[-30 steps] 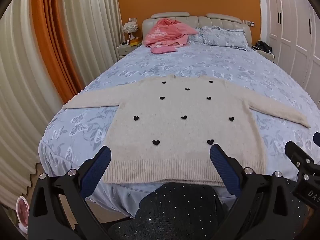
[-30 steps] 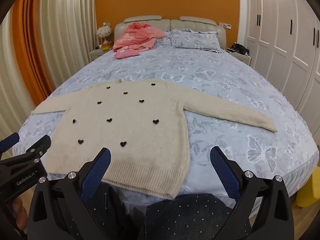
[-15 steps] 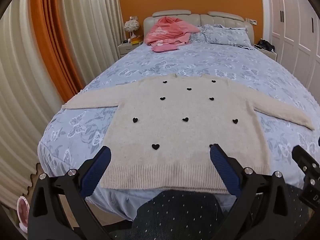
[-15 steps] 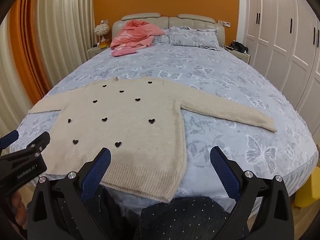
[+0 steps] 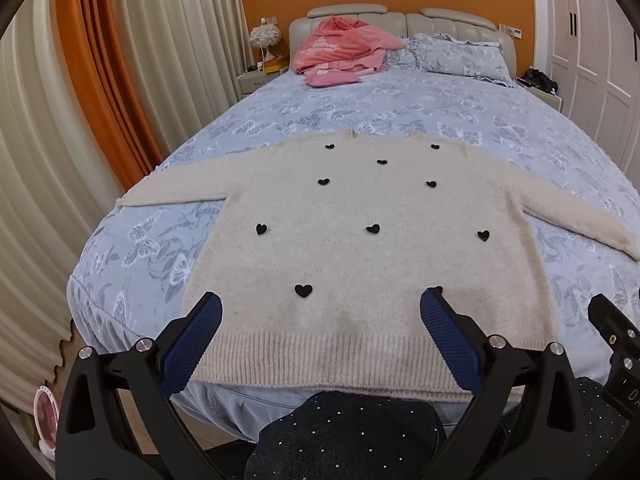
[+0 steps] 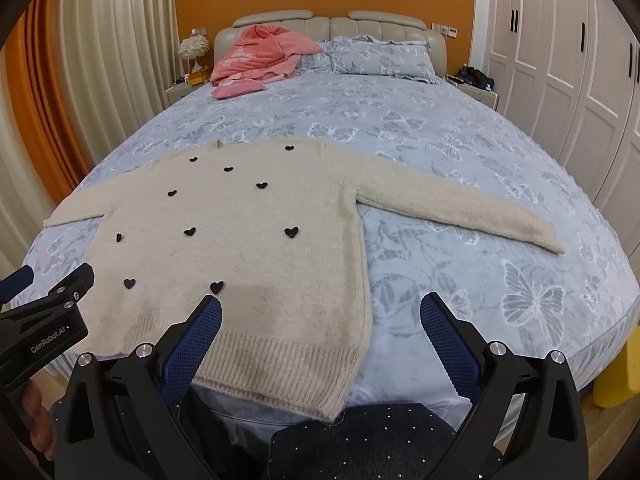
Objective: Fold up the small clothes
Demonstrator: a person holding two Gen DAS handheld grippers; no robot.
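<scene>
Hovering over the hem, both sets of jaws wide open!
Cream heart-dotted sweater (image 5: 360, 248) lies flat on the bed (image 6: 460, 128), sleeves spread; left gripper (image 5: 320, 332) and right gripper (image 6: 320, 332) hold nothing.

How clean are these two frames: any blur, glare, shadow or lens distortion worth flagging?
Left wrist view: sharp, evenly lit, no glare; strong fisheye bowing of the bed edges and curtains, dark vignette corners; faint shadow on the sweater near its hem. Right wrist view: equally sharp; wardrobe doors curve, similar soft shadow on the sweater ahead of the right gripper.
</scene>
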